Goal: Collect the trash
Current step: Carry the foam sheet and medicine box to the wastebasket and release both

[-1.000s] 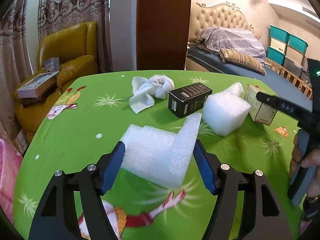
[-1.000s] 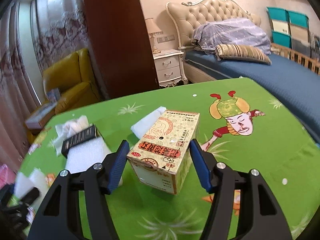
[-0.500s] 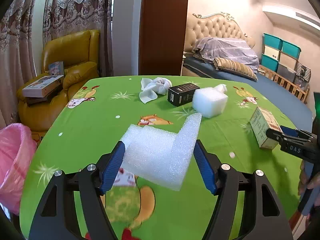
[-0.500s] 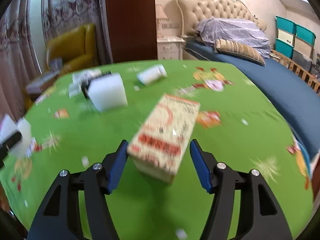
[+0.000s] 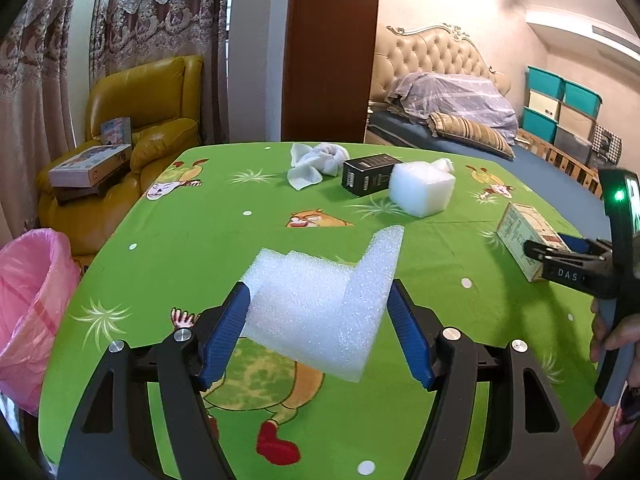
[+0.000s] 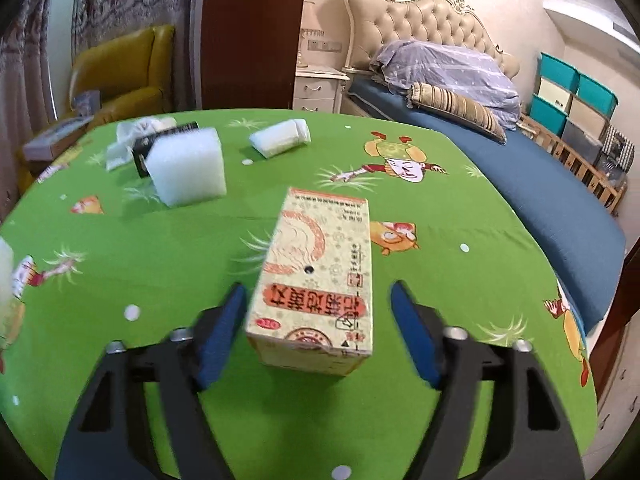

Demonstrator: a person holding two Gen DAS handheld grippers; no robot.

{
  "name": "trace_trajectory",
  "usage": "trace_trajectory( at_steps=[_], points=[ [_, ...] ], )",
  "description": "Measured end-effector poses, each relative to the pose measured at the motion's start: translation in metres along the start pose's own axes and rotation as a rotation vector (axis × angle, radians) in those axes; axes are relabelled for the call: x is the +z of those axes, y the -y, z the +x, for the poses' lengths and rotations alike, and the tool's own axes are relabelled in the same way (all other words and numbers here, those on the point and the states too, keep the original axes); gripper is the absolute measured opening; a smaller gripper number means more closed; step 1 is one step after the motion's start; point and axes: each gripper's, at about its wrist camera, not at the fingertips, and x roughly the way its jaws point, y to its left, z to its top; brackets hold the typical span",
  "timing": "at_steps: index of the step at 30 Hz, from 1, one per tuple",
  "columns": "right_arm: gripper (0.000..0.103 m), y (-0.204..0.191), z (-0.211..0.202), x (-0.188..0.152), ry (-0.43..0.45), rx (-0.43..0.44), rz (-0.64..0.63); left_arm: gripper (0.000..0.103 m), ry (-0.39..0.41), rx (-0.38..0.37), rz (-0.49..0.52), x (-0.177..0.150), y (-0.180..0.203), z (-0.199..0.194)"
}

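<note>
Two views split the job: my left tongs (image 5: 318,326) pinch a bent foam sheet (image 5: 324,300) above the green desk (image 5: 224,216), pink bin (image 5: 32,300) showing only here. My right tongs (image 6: 316,328) are closing around the carton (image 6: 320,276), a gap remaining.

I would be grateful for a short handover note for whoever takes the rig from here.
Left gripper: jaws shut on the foam corner, held above the table.
Right gripper: jaws closing with the printed box between them; a gap shows beside the right-hand pad, so no firm grip yet.
Bin with pink bag stands off the table's left edge.
Done: nothing seen in the bin yet.
Left on the table: foam block, black box, white cloth, small white pack.
</note>
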Motion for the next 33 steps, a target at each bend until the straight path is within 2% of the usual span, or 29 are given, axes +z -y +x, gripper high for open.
trace_trajectory(
  at_steps=[4, 8, 13, 17, 27, 33],
  points=[
    [0.049, -0.009, -0.015, -0.005, 0.044, 0.053, -0.030, 0.064, 0.002, 0.003, -0.004, -0.003, -0.005, 0.003],
    [0.049, -0.031, -0.035, -0.005, 0.080, 0.148, -0.078, 0.064, 0.001, 0.008, -0.004, -0.005, -0.008, 0.002],
    [0.049, -0.064, -0.055, -0.007, 0.131, 0.265, -0.137, 0.064, 0.018, 0.039, -0.003, -0.008, -0.017, -0.008],
    [0.049, -0.085, -0.068, -0.009, 0.174, 0.325, -0.166, 0.064, 0.038, 0.069, -0.013, -0.009, -0.028, -0.017],
    [0.049, -0.125, -0.094, -0.011, 0.255, 0.429, -0.225, 0.064, 0.115, 0.091, -0.029, -0.012, -0.044, -0.041],
    [0.049, -0.149, -0.106, -0.009, 0.284, 0.459, -0.263, 0.064, 0.166, 0.121, -0.043, -0.013, -0.054, -0.058]
  ],
)
